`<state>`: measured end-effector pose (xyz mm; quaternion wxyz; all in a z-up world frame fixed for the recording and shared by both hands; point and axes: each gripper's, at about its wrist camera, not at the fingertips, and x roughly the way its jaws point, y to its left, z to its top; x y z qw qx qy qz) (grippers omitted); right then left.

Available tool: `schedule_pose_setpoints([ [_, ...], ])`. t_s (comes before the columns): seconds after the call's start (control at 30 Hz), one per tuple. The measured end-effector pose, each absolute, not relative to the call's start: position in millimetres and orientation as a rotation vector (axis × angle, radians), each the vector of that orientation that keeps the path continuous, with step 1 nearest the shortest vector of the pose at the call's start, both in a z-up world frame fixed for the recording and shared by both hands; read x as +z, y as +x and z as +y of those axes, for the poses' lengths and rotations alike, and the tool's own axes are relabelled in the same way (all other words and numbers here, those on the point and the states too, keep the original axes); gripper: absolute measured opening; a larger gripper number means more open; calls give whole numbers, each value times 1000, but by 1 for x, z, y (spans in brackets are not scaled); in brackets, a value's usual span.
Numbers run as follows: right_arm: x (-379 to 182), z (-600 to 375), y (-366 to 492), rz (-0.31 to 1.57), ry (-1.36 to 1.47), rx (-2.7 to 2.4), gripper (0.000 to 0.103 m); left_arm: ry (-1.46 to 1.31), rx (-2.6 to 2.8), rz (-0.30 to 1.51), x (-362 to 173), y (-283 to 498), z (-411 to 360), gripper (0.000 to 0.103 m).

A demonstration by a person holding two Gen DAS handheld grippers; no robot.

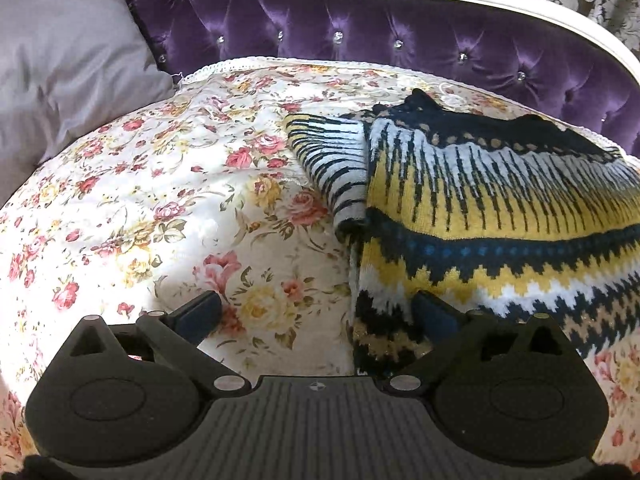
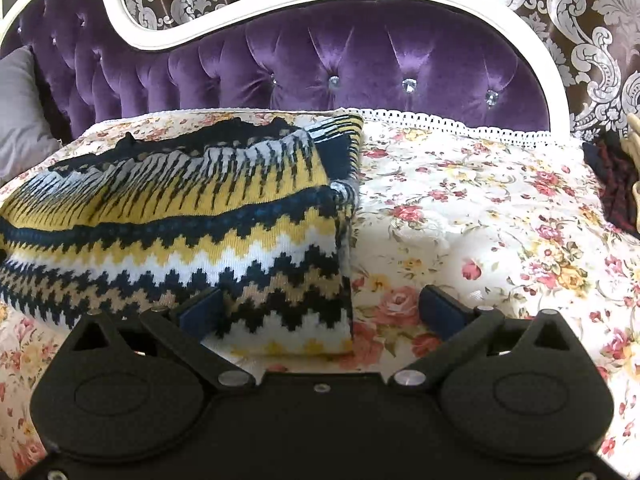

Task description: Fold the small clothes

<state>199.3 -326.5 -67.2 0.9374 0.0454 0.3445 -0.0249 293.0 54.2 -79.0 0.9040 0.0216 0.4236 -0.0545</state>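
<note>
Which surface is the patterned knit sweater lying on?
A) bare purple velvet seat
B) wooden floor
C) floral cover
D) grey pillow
C: the knit sweater lies on the floral cover, in front of the purple tufted backrest; the grey pillow sits apart to one side.

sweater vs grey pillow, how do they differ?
Pattern: the sweater is knit in yellow, navy, white and tan zigzag bands; the pillow is plain grey.
Pose: the sweater lies folded flat on the floral cover; the pillow leans propped against the purple headboard.
Place: each open gripper, left and right, straddles a near corner of the sweater; the pillow sits off to one side.
Shared: both are soft and untouched.
</note>
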Motion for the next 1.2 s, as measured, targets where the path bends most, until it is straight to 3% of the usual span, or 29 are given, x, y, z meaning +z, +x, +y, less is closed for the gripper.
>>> schedule_pose_setpoints([
  [0.83,-68,-328,196,679,109,-40,103,-21,-60,1052,-74,317,53,102],
  [0.9,-68,-329,195,677,113,-38,103,-53,-68,1054,-68,316,55,91],
  [0.97,-68,-329,195,675,119,-37,103,-92,-87,1035,-58,311,56,67],
  [1.2,-68,-329,196,677,119,-39,103,-1,-93,898,-7,304,15,67],
])
